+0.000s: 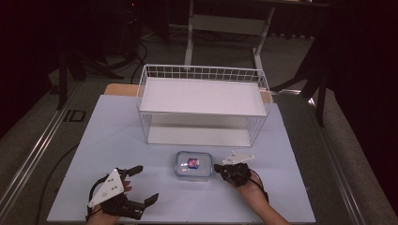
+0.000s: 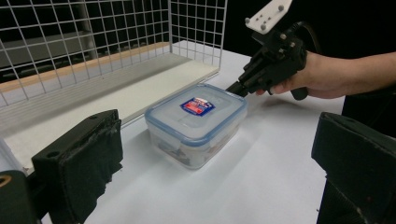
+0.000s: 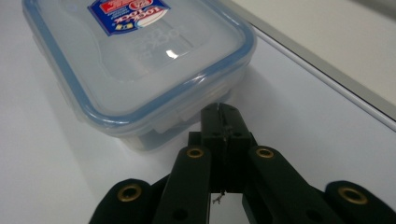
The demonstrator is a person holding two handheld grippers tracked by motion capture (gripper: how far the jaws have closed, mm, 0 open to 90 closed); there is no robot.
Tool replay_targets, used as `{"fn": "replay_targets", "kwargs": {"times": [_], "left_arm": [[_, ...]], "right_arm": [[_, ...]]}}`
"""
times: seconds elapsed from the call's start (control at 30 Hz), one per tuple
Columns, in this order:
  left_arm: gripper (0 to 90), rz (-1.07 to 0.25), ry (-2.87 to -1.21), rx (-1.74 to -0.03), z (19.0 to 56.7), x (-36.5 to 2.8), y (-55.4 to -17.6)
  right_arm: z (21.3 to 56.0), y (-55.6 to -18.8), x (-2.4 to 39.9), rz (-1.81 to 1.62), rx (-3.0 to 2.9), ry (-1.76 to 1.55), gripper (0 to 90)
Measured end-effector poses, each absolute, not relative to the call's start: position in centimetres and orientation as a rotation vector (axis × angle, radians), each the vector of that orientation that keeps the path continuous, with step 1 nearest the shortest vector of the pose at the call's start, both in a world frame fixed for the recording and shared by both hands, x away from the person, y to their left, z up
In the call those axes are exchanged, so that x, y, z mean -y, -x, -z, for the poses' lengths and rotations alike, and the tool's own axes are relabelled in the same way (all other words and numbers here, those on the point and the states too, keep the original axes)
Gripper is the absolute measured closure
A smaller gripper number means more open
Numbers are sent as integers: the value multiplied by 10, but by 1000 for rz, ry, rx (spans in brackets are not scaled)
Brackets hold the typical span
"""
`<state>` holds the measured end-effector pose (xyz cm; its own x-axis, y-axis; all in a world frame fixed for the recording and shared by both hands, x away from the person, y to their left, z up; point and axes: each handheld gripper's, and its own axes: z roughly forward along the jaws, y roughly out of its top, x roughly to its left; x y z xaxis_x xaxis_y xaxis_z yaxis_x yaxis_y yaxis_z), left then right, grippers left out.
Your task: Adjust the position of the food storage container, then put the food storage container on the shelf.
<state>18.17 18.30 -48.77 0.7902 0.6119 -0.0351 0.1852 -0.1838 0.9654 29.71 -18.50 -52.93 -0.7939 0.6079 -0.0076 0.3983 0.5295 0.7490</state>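
Your right gripper [image 1: 218, 167] sits just right of centre in the lower part of the high view, its jaws pressed together with nothing between them. In the right gripper view the closed tips [image 3: 219, 112] point at the box [image 3: 135, 65], which takes up the upper left of that frame; the tips are at the clip on the box's near edge, and whether they touch it I cannot tell. In the left gripper view the same gripper [image 2: 232, 87] comes in from the upper right, held in your hand [image 2: 322, 77], with its tip at the box's far rim.

The box [image 1: 193, 165] lies flat on the table [image 1: 117, 140], at the centre of the high view and a little below the middle. It is a clear container with a blue-edged lid and a red and blue label on top. It lies just in front of the rack [image 1: 202, 105], a white wire shelf that fills the upper centre of the frame, and apart from it.

Your left gripper [image 1: 142, 183] rests at the lower left of the high view, well apart from the box. Its jaws are spread wide and hold nothing. In the left gripper view they rise from the two bottom corners, and the box [image 2: 196, 123] lies beyond them in mid-frame, with the rack [image 2: 93, 42] across the upper left.
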Motion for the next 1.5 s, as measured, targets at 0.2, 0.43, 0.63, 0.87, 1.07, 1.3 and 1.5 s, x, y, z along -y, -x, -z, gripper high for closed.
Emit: {"fn": "replay_targets", "kwargs": {"times": [0.2, 0.43, 0.63, 0.87, 1.07, 1.3, 1.5], "left_arm": [[29, -429, -1749, -621, 488, -182, -182], [29, -425, -1751, -626, 488, -182, -183], [29, -398, -1745, -639, 490, -183, -185], [29, -405, -1761, -637, 485, -180, -192], [49, -351, -1796, -703, 472, -177, -203], [28, -273, -1801, -747, 455, -175, -218], [6, -221, -1842, -764, 446, -165, -232]], "right_arm": [[530, -307, 180, -1131, -2502, -861, 900], [532, -311, 175, -1117, -2491, -851, 900], [520, -307, 192, -1158, -2419, -891, 887], [494, -284, 203, -1237, -2388, -812, 726], [473, -268, 202, -1376, -2348, -805, 303], [459, -269, 201, -1401, -2380, -770, 146], [455, -275, 200, -1403, -2392, -800, 202]]}}
